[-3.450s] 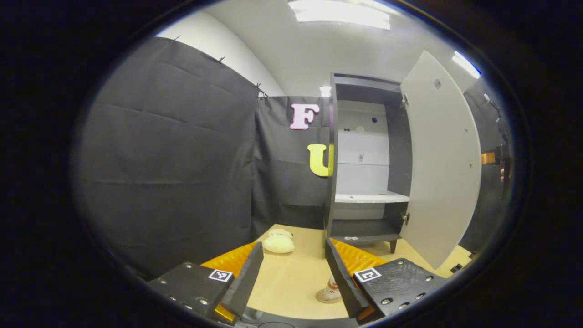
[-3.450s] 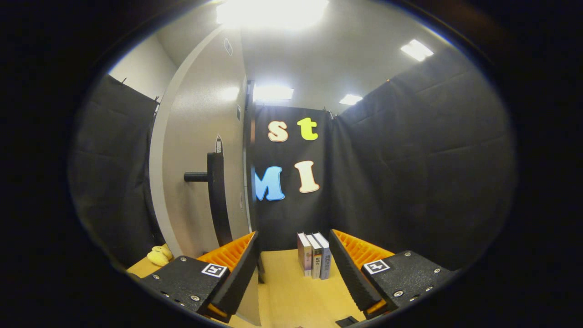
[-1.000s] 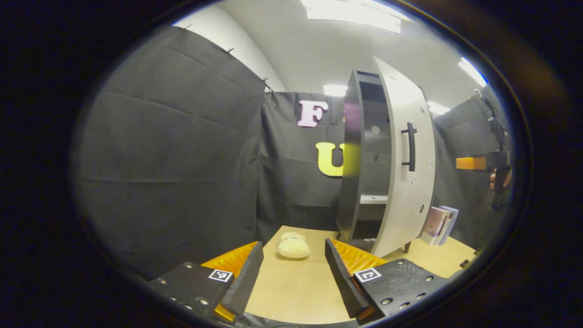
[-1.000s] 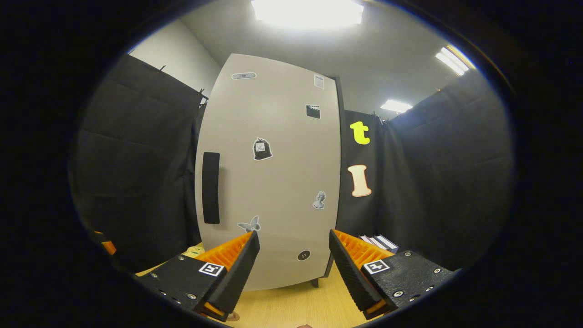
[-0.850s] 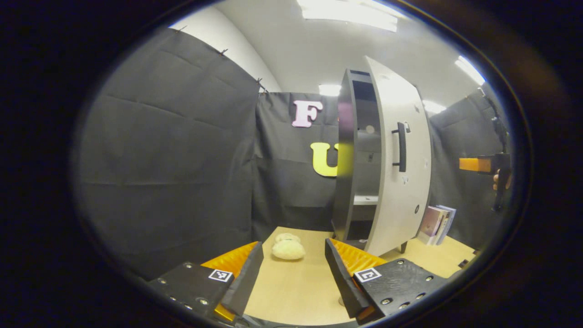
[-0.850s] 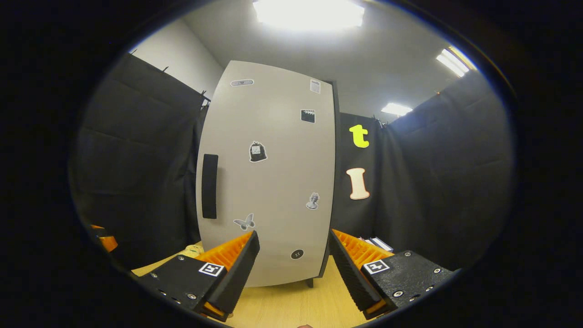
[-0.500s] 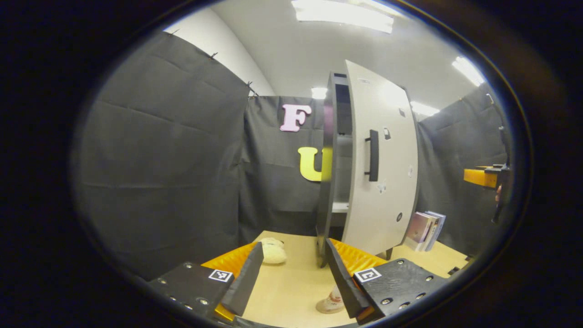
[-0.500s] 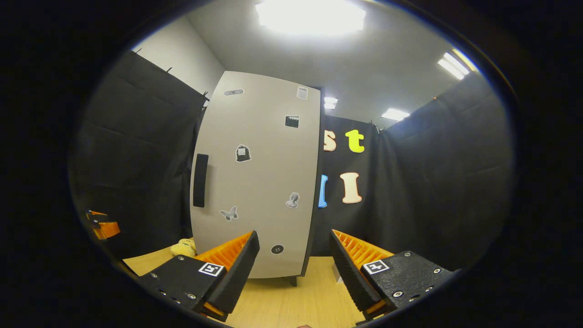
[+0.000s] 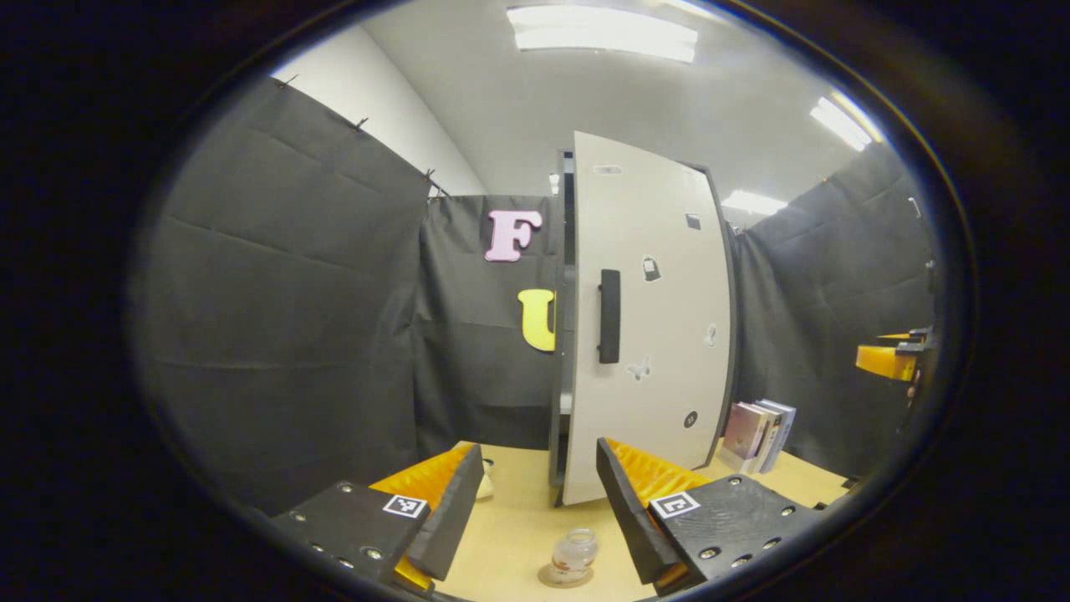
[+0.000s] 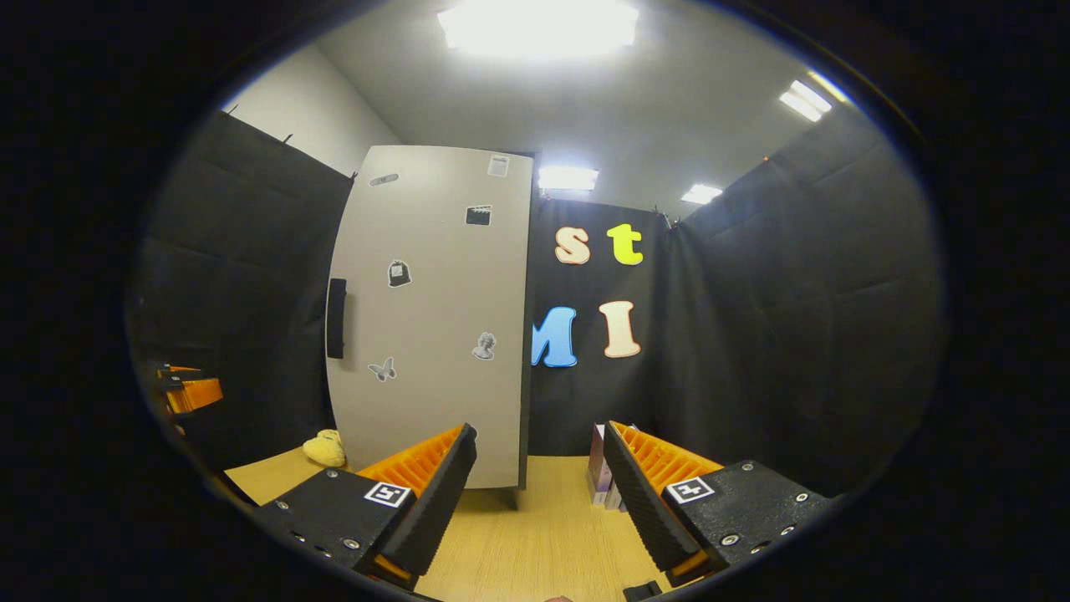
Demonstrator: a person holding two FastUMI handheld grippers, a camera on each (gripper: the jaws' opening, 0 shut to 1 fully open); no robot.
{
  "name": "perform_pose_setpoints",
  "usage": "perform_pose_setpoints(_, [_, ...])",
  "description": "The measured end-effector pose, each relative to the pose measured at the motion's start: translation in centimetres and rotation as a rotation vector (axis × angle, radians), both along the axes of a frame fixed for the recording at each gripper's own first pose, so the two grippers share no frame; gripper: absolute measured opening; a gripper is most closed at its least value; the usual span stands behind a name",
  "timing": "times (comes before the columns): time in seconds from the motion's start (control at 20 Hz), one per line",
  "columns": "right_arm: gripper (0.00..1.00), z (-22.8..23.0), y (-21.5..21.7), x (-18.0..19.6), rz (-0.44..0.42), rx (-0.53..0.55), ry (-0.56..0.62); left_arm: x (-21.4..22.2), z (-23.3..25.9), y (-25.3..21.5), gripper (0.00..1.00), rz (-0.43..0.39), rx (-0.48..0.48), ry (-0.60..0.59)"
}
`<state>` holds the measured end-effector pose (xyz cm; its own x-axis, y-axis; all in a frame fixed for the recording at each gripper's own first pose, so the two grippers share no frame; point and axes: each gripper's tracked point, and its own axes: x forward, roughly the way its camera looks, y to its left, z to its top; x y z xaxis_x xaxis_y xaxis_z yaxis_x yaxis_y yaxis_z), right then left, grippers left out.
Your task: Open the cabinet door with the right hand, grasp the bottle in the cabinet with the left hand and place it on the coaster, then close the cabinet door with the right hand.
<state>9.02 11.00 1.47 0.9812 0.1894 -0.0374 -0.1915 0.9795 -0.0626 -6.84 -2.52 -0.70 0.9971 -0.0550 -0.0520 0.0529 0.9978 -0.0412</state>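
The tall cabinet's pale door [image 9: 648, 334] with its dark handle [image 9: 609, 316] stands almost shut; a thin dark gap shows along the handle side. A small clear bottle [image 9: 573, 550] stands upright on a round coaster [image 9: 553, 579] on the wooden table, low between my left gripper's fingers. My left gripper [image 9: 539, 502] is open and holds nothing. In the right gripper view the door [image 10: 426, 334] and handle [image 10: 336, 318] sit back left, apart from my right gripper [image 10: 539, 493], which is open and holds nothing. The right gripper [image 9: 890, 361] also appears at the far right of the left gripper view.
A pale plush toy [image 10: 324, 449] lies on the table left of the cabinet. Several books [image 9: 756, 426] stand upright to its right, against the black cloth wall. The left gripper [image 10: 188, 391] shows at the left edge of the right gripper view. Bare tabletop [image 10: 535, 552] lies in front.
The cabinet door has swung from wide open to almost shut. My right gripper has drawn back from the door. The left gripper view has shifted, and the bottle on the coaster shows at its bottom.
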Motion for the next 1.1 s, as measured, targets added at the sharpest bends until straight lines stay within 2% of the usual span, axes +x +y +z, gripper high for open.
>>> perform_pose_setpoints(0.1, [0.95,-0.7,-1.0,-0.4,-0.006,0.009,0.005,-0.2,0.3,-1.1,0.84,-0.006,0.008,-0.002])
perform_pose_setpoints(0.15, [0.95,-1.1,-1.3,-0.5,-0.008,0.013,0.012,-0.3,0.5,-1.5,0.81,-0.007,0.012,-0.002])
perform_pose_setpoints(0.2, [0.95,-1.4,-1.6,-0.7,-0.010,0.018,0.018,-0.3,0.5,-1.8,0.84,-0.008,0.015,-0.003])
perform_pose_setpoints(0.3, [0.95,-1.8,-1.9,-1.0,-0.009,0.030,0.025,-0.5,0.8,-2.2,0.81,-0.009,0.021,-0.007])
perform_pose_setpoints(0.35, [0.95,-2.0,-2.0,-1.0,-0.010,0.034,0.027,-0.6,0.8,-2.4,0.84,-0.009,0.025,-0.006])
perform_pose_setpoints(0.4, [0.95,-2.0,-2.2,-1.1,-0.011,0.038,0.027,-0.5,0.8,-2.4,0.81,-0.007,0.030,-0.006])
perform_pose_setpoints(0.5, [0.95,-1.9,-2.3,-1.2,-0.015,0.047,0.025,-0.4,0.8,-2.4,0.81,-0.001,0.034,-0.006])
perform_pose_setpoints(0.55, [0.95,-1.9,-2.4,-1.1,-0.017,0.050,0.022,-0.4,0.8,-2.5,0.84,0.001,0.033,-0.005])
perform_pose_setpoints(0.6, [0.95,-1.8,-2.4,-1.1,-0.019,0.051,0.022,-0.4,0.7,-2.5,0.81,0.003,0.030,-0.003])
perform_pose_setpoints(0.7, [0.95,-1.9,-2.4,-1.0,-0.022,0.046,0.019,-0.4,0.7,-2.4,0.81,0.007,0.028,-0.005])
perform_pose_setpoints(0.75, [0.92,-1.8,-2.4,-1.0,-0.025,0.045,0.017,-0.5,0.7,-2.4,0.81,0.009,0.027,-0.006])
perform_pose_setpoints(0.8, [0.95,-1.9,-2.3,-0.9,-0.026,0.043,0.016,-0.5,0.7,-2.4,0.81,0.010,0.025,-0.008])
perform_pose_setpoints(0.95, [0.95,-2.4,-2.0,-0.6,-0.027,0.048,0.027,-0.2,0.6,-2.2,0.81,0.015,0.021,-0.003])
perform_pose_setpoints(1.0, [0.95,-2.4,-1.9,-0.7,-0.026,0.051,0.028,-0.2,0.6,-2.2,0.84,0.015,0.021,-0.004])
perform_pose_setpoints(1.1, [0.95,-2.4,-1.6,-0.5,-0.022,0.053,0.028,0.0,0.5,-2.1,0.81,0.016,0.030,-0.005])
